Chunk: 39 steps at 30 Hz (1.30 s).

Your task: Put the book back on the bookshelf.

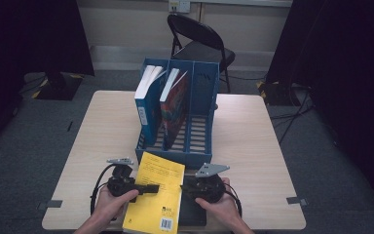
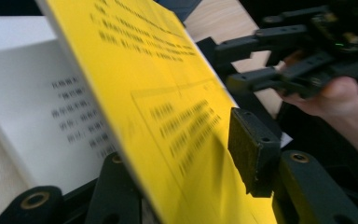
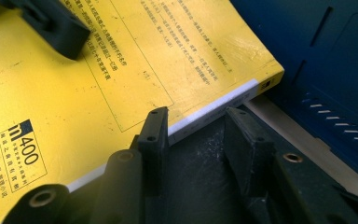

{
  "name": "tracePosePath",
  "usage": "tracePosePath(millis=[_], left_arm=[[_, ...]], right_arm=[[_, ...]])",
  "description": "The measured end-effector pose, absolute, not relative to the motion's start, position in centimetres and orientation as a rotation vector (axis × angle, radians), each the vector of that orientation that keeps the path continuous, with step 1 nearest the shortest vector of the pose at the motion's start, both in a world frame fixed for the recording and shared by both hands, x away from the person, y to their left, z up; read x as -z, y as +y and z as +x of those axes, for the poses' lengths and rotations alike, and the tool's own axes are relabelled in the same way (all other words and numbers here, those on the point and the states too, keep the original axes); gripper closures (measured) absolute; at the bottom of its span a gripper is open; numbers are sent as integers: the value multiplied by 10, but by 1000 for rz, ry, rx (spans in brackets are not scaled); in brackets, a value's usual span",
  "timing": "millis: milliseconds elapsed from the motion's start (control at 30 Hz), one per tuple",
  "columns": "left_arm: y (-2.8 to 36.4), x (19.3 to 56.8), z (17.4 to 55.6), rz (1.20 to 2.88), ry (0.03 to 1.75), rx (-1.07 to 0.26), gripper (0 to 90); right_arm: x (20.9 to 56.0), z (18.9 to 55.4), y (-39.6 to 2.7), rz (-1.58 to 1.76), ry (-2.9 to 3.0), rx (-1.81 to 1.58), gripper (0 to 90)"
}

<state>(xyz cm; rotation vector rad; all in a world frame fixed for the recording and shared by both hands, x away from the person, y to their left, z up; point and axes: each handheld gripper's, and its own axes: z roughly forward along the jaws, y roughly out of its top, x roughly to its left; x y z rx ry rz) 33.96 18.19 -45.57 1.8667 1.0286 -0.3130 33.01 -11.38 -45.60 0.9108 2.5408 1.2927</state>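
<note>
From the high view, a yellow book [image 1: 157, 195] is seen lying at the near edge of the table [image 1: 253, 146], just in front of a blue file rack [image 1: 202, 97] that holds a blue book [image 1: 146, 105] and a book with a red cover [image 1: 174, 109]. The left gripper [image 1: 148, 188] is laid across the yellow book's left edge, its jaws reaching over the cover. The right gripper [image 1: 187, 187] is held at the book's right edge; its jaw tips are hidden under its own body and grey plate, so their spread cannot be told there.

In the left gripper view, the yellow cover [image 2: 168, 116] is seen lifted off the white pages [image 2: 32, 102] and set between the jaws. One pad [image 2: 249, 149] rests against the cover's upper face; the other jaw is hidden beneath it. A clamp on the cover is indicated. The print is blurred. The right gripper [image 2: 223, 65] is seen farther off, jaws parted.

In the right gripper view, the fingers [image 3: 154, 135] stand apart, one tip at the book's spine edge [image 3: 214, 109], nothing pressed between them. A dark mat is seen below. The left gripper's jaw [image 3: 56, 25] is cut off at the top.
</note>
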Motion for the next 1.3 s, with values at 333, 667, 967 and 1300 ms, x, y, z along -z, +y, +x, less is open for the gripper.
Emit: tracePosePath(millis=[333,667,967,1300], left_arm=[[183,456,341,1851,988,311,777],[183,452,336,1834,965,290,801],[183,448,330,1831,912,242,808],[179,442,324,1845,828,211,815]], right_arm=[[454,331,-114,903,2548,-1293,497],[455,330,-108,910,2616,-1388,333],[458,331,-108,928,2639,-1422,270],[461,335,-108,948,2683,-1470,199]])
